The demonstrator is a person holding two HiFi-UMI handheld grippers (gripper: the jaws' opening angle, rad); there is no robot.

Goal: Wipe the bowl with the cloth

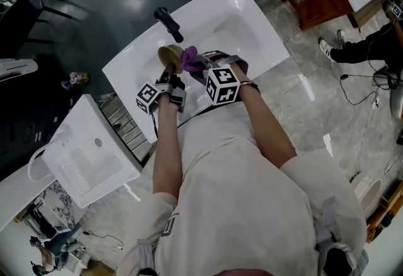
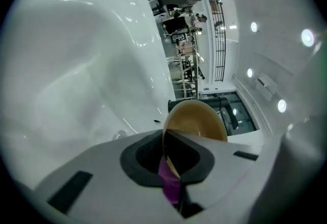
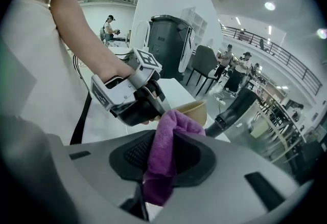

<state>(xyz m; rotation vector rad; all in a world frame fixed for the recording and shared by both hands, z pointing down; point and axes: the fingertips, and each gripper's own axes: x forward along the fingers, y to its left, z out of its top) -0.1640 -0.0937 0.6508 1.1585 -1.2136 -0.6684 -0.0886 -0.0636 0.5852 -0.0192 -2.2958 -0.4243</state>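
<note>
- Currently the work takes place over the white sink (image 1: 252, 23); both tools are held above its near edge, close to the black faucet (image 1: 169, 23).
- Left gripper (image 2: 166, 146): jaws pressed together on the rim of the bowl, holding it on edge clear of the basin, with its opening turned toward the other tool.
- Right gripper (image 3: 163, 151): jaws pinched on the cloth, with a folded wad standing out beyond the tips.
- Bowl (image 2: 196, 120): tan, held in the air by its rim only, just in front of the faucet.
- Cloth (image 3: 171, 126): purple, its free end touching or just beside the bowl's rim; the head view shows the two pressed close together, but contact with the inner wall cannot be confirmed.
- Step in hand, as judged: the wipe itself, at or near first contact.
- Next move calls for pushing the wad into the bowl and sweeping it around the wall while the left grip resists the push; a rim-only hold may let the bowl pivot.
</note>
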